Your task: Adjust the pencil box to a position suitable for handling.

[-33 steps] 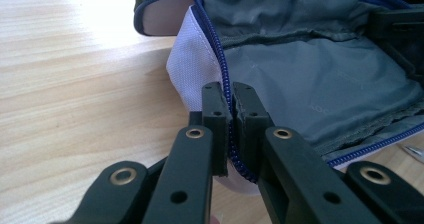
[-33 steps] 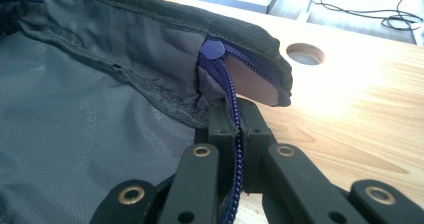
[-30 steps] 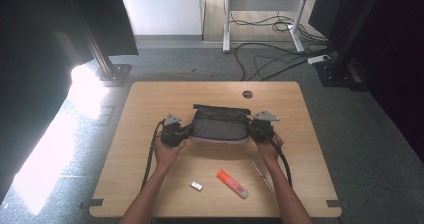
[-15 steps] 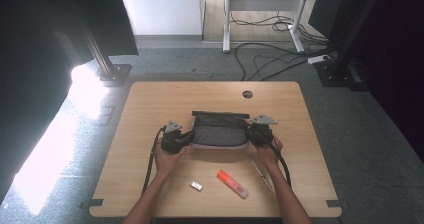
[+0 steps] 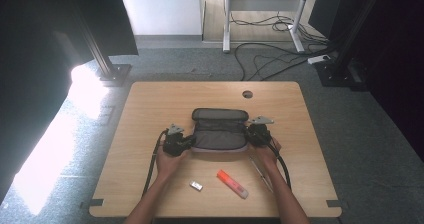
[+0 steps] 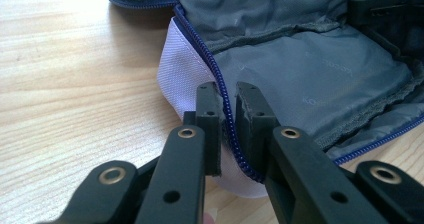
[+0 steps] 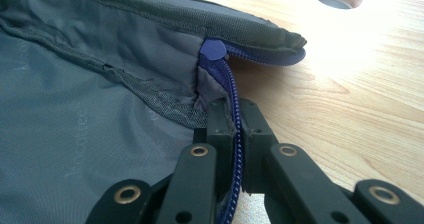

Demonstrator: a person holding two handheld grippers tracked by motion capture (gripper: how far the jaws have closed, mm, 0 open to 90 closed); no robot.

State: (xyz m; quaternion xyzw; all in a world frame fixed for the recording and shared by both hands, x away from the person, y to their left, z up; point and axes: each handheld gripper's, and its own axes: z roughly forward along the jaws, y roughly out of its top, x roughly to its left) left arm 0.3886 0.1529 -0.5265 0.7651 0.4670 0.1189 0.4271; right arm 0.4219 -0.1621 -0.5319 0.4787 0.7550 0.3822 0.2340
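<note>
A grey pouch [image 5: 220, 129] with a blue zipper lies spread open on the wooden table [image 5: 150, 114], lid folded back. My left gripper [image 5: 186, 143] is at its left end. In the left gripper view the zipper edge [image 6: 227, 129] runs between the jaws of my left gripper [image 6: 227, 91]; they have just been opening and stand a little apart around it. My right gripper [image 5: 251, 133] is at the pouch's right end. In the right gripper view my right gripper [image 7: 237, 109] is shut on the zipper edge [image 7: 231, 79] beside the grey lining [image 7: 75, 84].
An orange marker [image 5: 231, 183], a small white piece [image 5: 196, 185] and a thin stick [image 5: 261, 173] lie near the table's front edge. A round hole [image 5: 247, 94] is in the tabletop behind the pouch. Cables trail from both grippers along the forearms.
Both grippers have drawn the pouch's near edge slightly toward the person, and the pouch lies wider open. The left jaws have parted a little.
</note>
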